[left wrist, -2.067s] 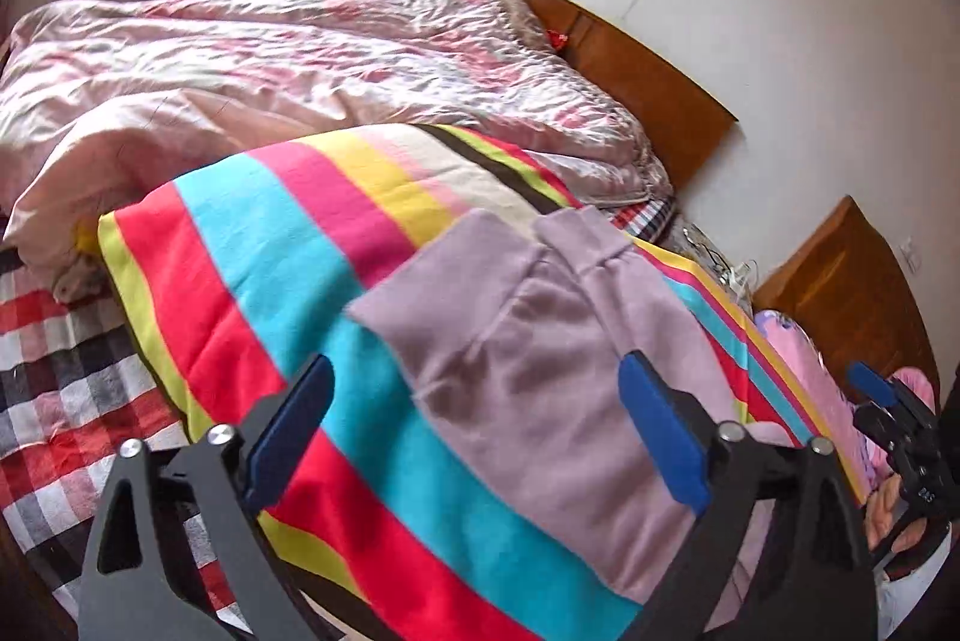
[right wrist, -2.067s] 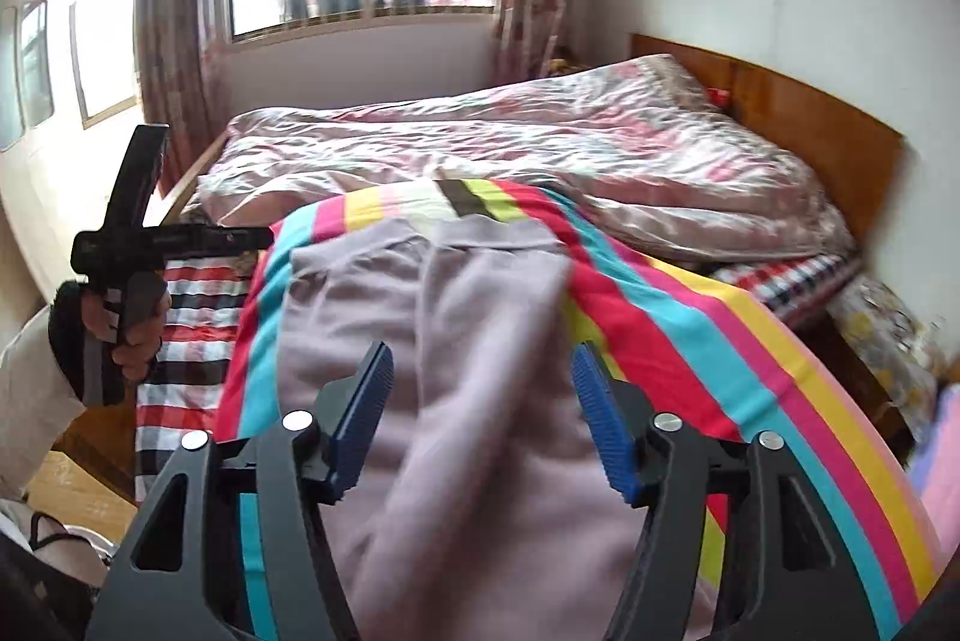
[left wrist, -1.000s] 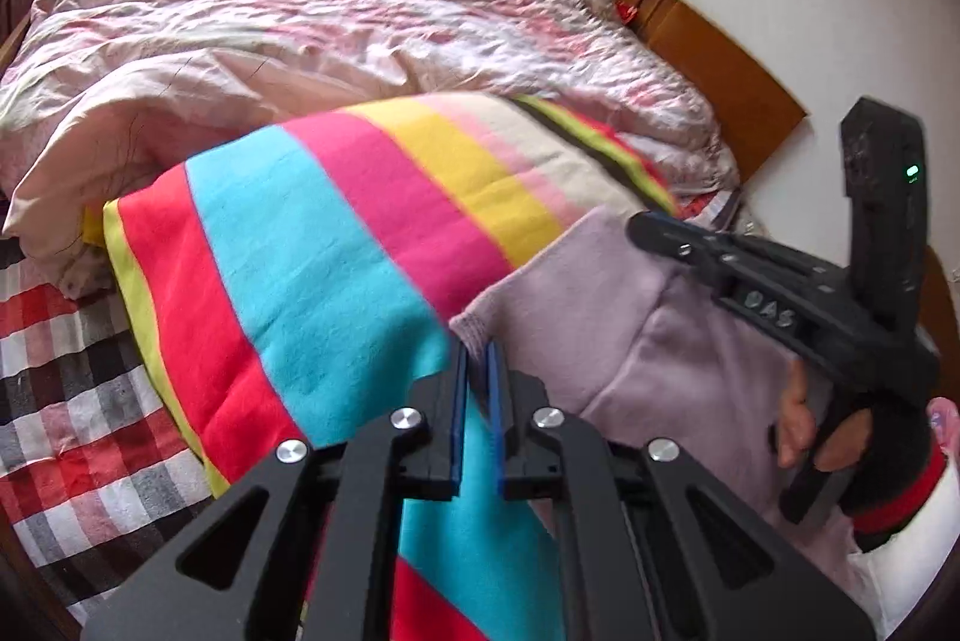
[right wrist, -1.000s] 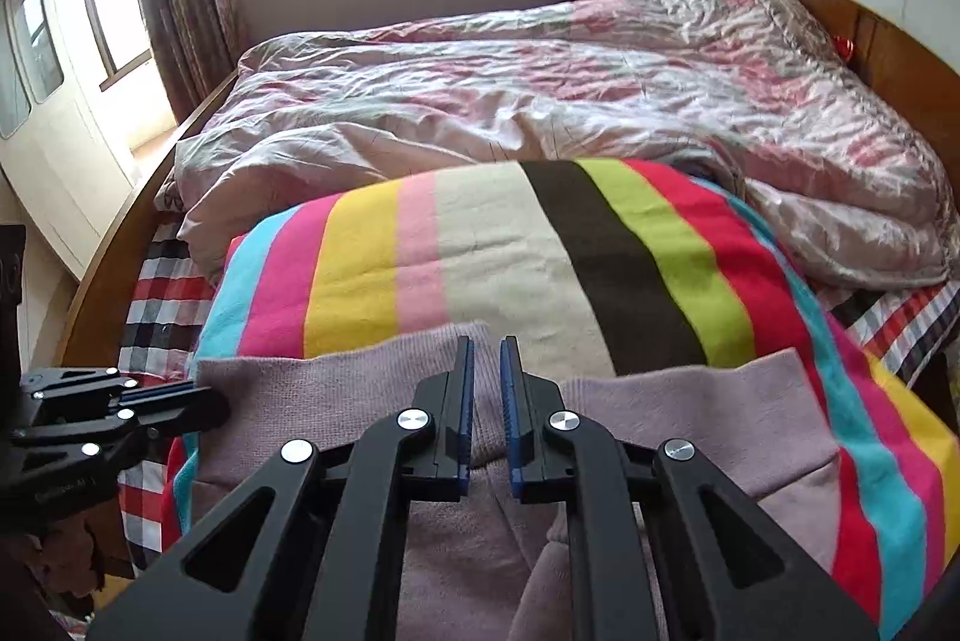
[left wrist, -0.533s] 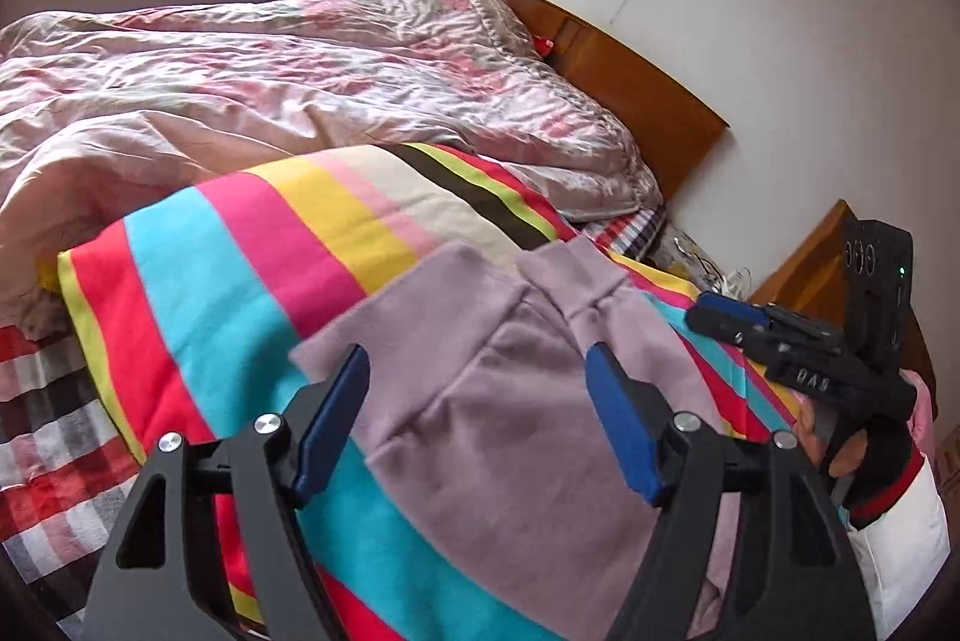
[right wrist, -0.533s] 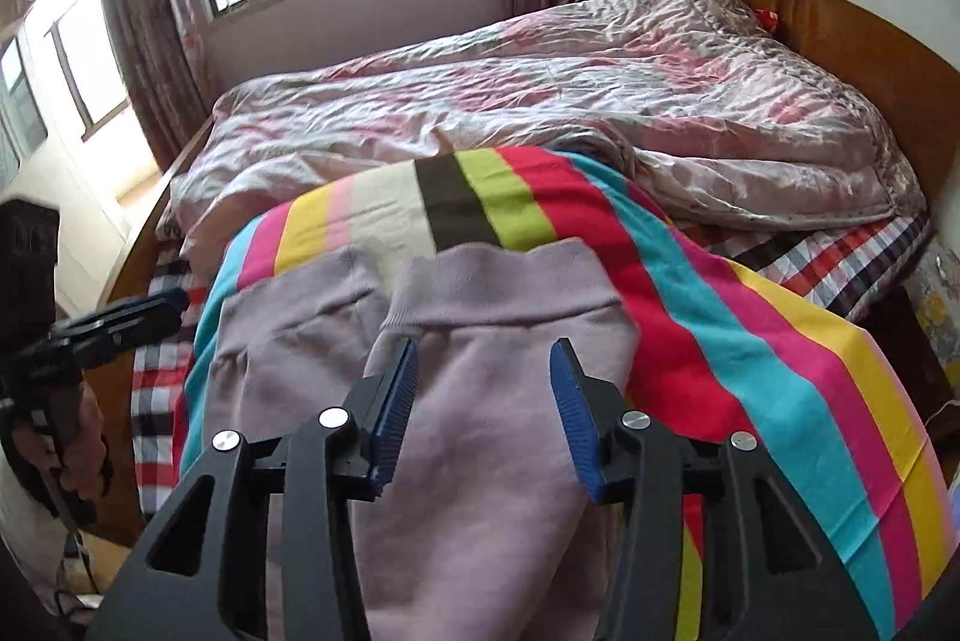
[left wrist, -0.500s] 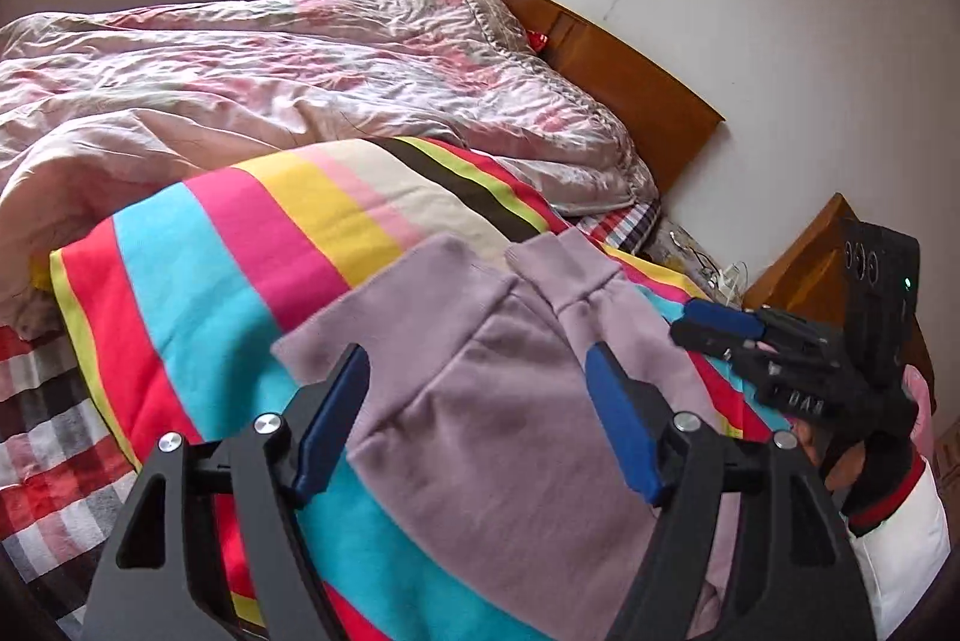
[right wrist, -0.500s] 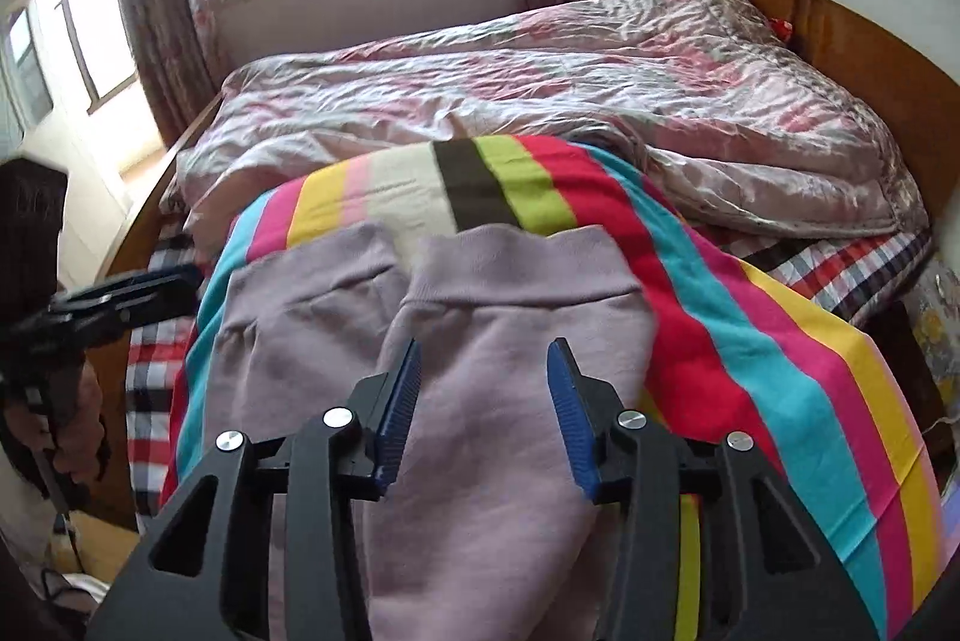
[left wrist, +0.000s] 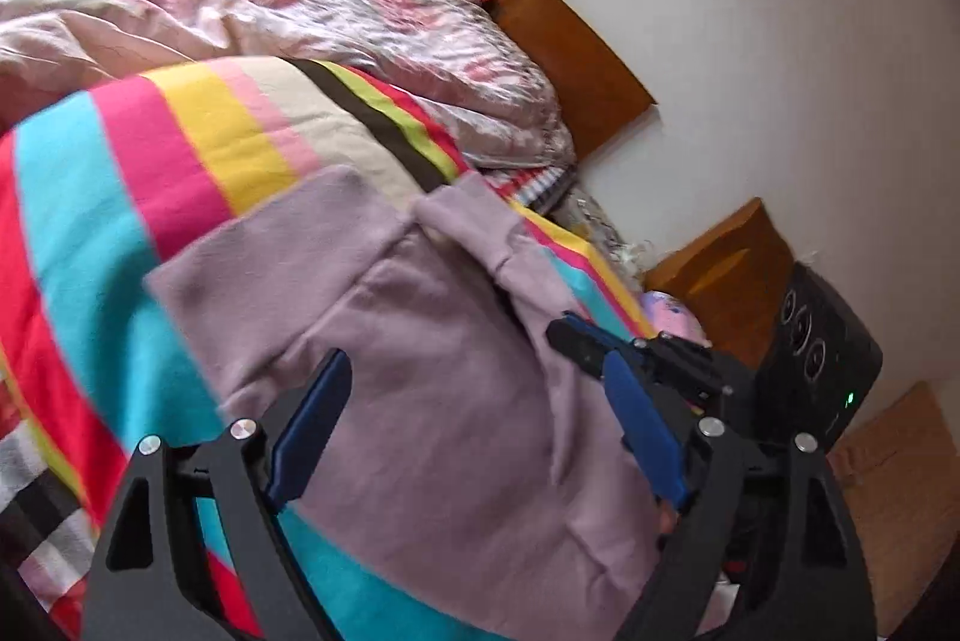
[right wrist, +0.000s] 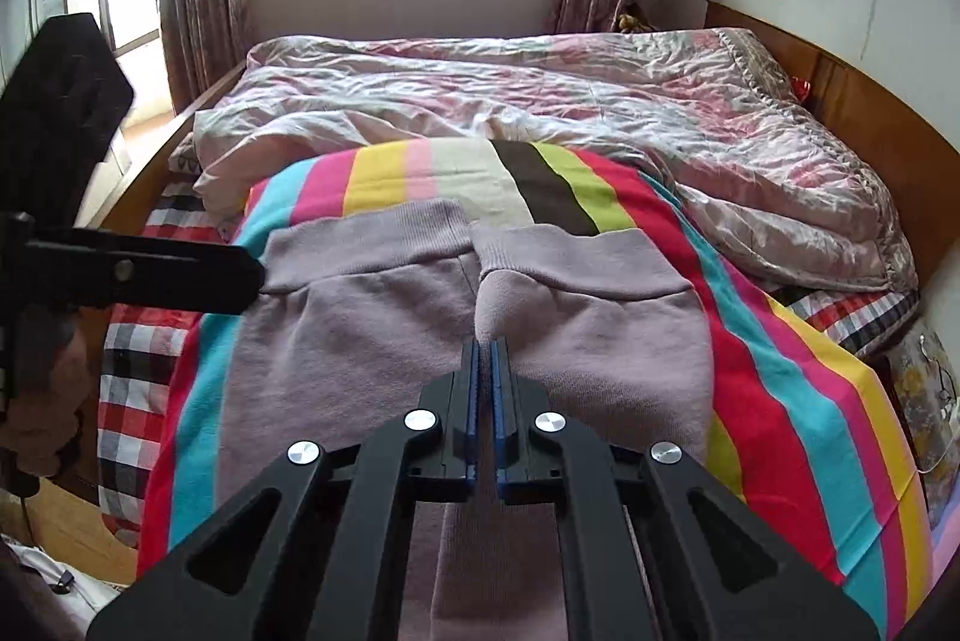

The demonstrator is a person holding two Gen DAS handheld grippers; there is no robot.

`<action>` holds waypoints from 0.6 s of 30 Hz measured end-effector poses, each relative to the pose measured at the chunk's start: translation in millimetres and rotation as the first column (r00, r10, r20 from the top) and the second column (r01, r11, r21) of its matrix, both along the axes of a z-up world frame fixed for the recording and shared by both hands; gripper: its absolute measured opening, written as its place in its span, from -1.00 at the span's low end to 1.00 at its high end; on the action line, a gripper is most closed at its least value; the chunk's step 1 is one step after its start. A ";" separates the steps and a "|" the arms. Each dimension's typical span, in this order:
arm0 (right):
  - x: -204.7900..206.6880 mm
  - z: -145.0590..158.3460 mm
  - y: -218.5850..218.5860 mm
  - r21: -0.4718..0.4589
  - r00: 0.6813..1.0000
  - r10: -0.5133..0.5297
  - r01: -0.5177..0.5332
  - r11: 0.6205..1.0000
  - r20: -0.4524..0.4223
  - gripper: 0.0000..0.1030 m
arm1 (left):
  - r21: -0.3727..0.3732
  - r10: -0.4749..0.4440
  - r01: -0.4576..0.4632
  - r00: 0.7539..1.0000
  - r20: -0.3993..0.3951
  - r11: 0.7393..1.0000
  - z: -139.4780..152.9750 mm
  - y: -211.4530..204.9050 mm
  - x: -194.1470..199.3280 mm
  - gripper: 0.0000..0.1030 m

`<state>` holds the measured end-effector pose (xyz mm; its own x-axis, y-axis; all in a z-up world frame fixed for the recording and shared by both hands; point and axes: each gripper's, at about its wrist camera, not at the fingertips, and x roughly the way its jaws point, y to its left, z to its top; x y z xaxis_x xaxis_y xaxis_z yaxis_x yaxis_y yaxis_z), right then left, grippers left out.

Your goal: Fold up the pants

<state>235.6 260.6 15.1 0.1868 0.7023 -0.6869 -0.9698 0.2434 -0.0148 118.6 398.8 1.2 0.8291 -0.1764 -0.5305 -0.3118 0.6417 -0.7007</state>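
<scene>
Right wrist view: my shut right claw (right wrist: 485,347) pinches the pants (right wrist: 384,317) between legs running away; left claw (left wrist: 480,425) opening, empty.

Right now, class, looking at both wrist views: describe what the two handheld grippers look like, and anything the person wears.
Both are black skeletal frames with triangular cut-outs and silver round screw heads. The left gripper and the right gripper each carry two flat blue pads on their fingers. The right gripper's body, seen from the left view, has three round recesses and a small green light. No sleeve shows clearly.
</scene>
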 end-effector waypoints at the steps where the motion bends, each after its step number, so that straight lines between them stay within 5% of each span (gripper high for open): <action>1: -2.4 1.9 -1.8 0.003 1.000 0.002 -0.002 1.000 0.000 -0.91 | -0.049 -0.035 0.035 0.999 0.009 0.998 -3.4 2.4 15.3 0.70; 3: -5.9 2.8 -1.3 -0.007 1.000 0.002 -0.002 1.000 0.007 -0.91 | -0.112 -0.059 0.058 0.998 -0.005 0.992 -11.9 6.4 43.6 0.65; 4: -7.1 1.3 -0.1 -0.012 1.000 0.001 -0.001 1.000 0.007 -0.91 | -0.148 -0.078 0.078 0.997 0.004 0.986 -16.6 7.9 56.7 0.48; 5: -7.8 0.1 0.9 -0.015 1.000 -0.003 0.003 1.000 0.005 -0.91 | -0.172 -0.085 0.083 0.996 -0.004 0.982 -21.0 8.8 67.0 0.06; 8: -5.8 -2.6 1.4 -0.023 0.999 -0.030 0.029 0.999 -0.012 -0.89 | -0.189 -0.068 0.054 0.995 -0.069 0.980 -33.7 10.5 85.7 -0.74; 10: 0.4 2.4 -4.6 -0.044 0.998 -0.041 0.039 0.998 -0.051 -0.80 | -0.152 -0.043 0.032 0.997 -0.071 0.988 -33.5 9.3 87.1 -0.85; 14: -5.1 36.7 -67.9 0.029 0.987 -0.150 0.151 0.988 -0.049 0.27 | -0.066 -0.030 0.026 0.998 -0.051 0.997 -18.4 4.0 84.2 -0.86; 18: -52.2 41.1 -152.6 0.017 0.977 -0.214 0.214 0.977 -0.009 0.27 | 0.025 -0.043 0.044 0.998 -0.034 0.999 3.9 -1.8 85.5 -0.86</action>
<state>183.4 108.0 56.2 0.3296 0.6583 -0.6767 -0.8951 0.4458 -0.0023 204.1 397.0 5.1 0.8026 -0.1977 -0.5628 -0.3062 0.6731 -0.6732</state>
